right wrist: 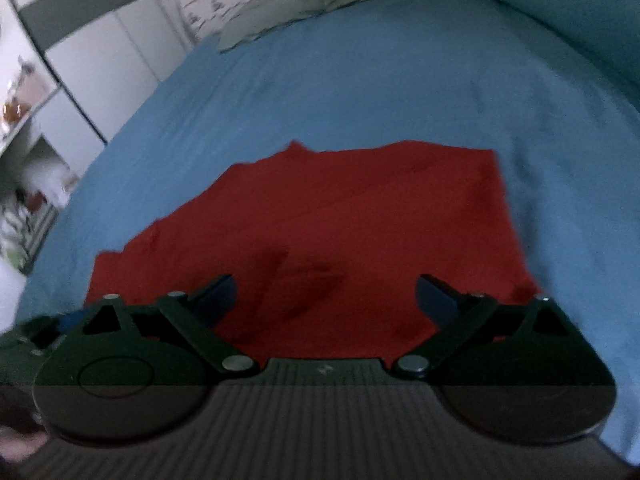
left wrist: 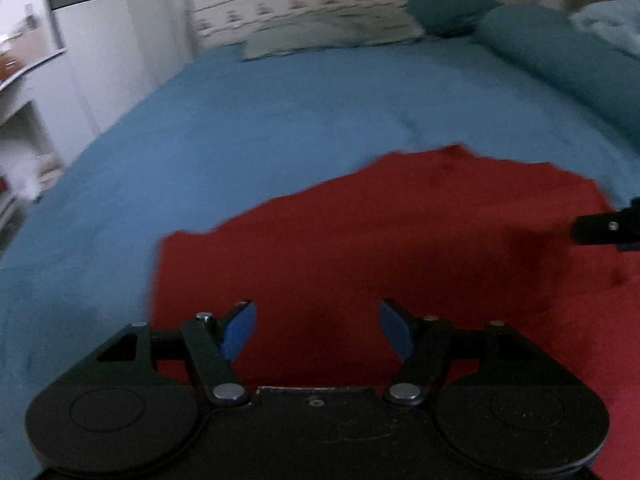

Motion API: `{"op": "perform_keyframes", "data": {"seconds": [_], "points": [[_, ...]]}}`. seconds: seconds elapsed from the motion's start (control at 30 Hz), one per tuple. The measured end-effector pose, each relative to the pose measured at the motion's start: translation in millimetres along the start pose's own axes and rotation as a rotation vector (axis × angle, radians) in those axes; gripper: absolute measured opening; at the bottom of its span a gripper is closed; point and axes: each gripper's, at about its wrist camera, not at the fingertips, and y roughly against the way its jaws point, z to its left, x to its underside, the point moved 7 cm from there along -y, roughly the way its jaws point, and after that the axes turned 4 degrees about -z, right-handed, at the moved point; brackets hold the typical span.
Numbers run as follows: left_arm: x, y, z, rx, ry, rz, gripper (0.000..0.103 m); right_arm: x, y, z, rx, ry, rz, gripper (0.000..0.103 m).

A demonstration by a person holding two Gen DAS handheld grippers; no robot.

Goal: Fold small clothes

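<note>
A red garment [left wrist: 400,232] lies spread flat on the blue bedsheet [left wrist: 240,128]. It also shows in the right wrist view [right wrist: 340,220], with a few creases near its middle. My left gripper [left wrist: 318,330] is open and empty above the garment's near left part. My right gripper [right wrist: 326,300] is open wide and empty above the garment's near edge. A tip of the right gripper pokes into the left wrist view at the right edge [left wrist: 608,228]. A part of the left gripper shows at the left edge of the right wrist view [right wrist: 44,330].
Pillows [left wrist: 332,28] and a teal blanket [left wrist: 540,52] lie at the head and right side of the bed. A white wardrobe [right wrist: 92,48] and shelves [left wrist: 24,128] stand beyond the bed's left edge. The blue sheet [right wrist: 400,80] stretches beyond the garment.
</note>
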Motion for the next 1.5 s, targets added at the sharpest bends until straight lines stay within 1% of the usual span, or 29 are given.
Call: {"op": "perform_keyframes", "data": {"seconds": [0.03,0.1,0.2,0.23,0.27,0.3,0.37,0.47,0.57,0.67,0.73,0.77,0.8,0.83,0.9,0.97,1.03,1.1,1.17,1.23,1.3,1.37,1.5], "points": [[2,-1,12,-0.024,0.006,0.001,0.074,1,-7,6,0.01,0.01,0.0,0.094],[7,-5,34,-0.063,0.023,0.0,0.074,4,-21,14,0.03,0.012,0.014,0.086],[14,-8,56,-0.104,0.047,0.014,0.074,9,-36,19,0.073,-0.012,0.025,0.081],[16,-8,61,-0.114,0.058,0.02,0.074,12,-40,19,0.093,-0.011,0.026,0.078],[17,-10,65,-0.124,0.072,0.026,0.074,14,-43,19,0.12,-0.001,0.031,0.076],[18,-11,69,-0.13,0.086,0.03,0.074,17,-45,18,0.157,0.011,0.037,0.071],[18,-9,75,-0.133,0.124,0.035,0.074,21,-45,16,0.188,0.021,0.04,0.071],[17,-7,77,-0.13,0.164,0.039,0.074,26,-37,17,0.225,0.078,0.051,0.071],[21,-2,78,-0.126,0.165,0.044,0.074,28,-30,17,0.2,0.059,0.062,0.071],[24,-3,83,-0.117,0.151,0.052,0.074,26,-28,19,0.181,0.045,0.055,0.064],[28,-3,86,-0.116,0.14,0.056,0.074,23,-32,20,0.175,0.039,0.049,0.049],[32,-3,87,-0.115,0.133,0.057,0.074,22,-34,20,0.176,0.035,0.048,0.045],[34,-3,88,-0.115,0.126,0.061,0.074,21,-36,20,0.181,0.033,0.041,0.035],[37,-4,89,-0.117,0.122,0.067,0.074,18,-38,20,0.187,0.037,0.038,0.019],[40,-7,88,-0.104,0.119,0.079,0.074,6,-37,22,0.199,0.05,0.012,0.02],[40,-11,83,-0.085,0.096,0.077,0.074,-13,-22,23,0.189,0.072,-0.054,0.019],[39,-15,76,-0.062,0.071,0.07,0.074,-33,-5,20,0.199,0.102,-0.111,0.019],[37,-21,66,-0.039,0.053,0.069,0.074,-50,10,10,0.212,0.11,-0.14,0.019],[37,-26,60,-0.033,0.042,0.074,0.074,-58,20,-9,0.256,0.12,-0.149,0.019],[37,-30,60,-0.037,0.05,0.079,0.074,-57,19,-30,0.309,0.13,-0.135,0.019],[37,-32,65,-0.051,0.076,0.089,0.076,-48,12,-51,0.343,0.123,-0.106,0.019],[40,-33,72,-0.087,0.093,0.105,0.076,-34,-2,-67,0.338,0.12,-0.073,0.019],[43,-31,80,-0.111,0.103,0.134,0.077,-8,-13,-83,0.336,0.104,-0.014,0.02]]}}
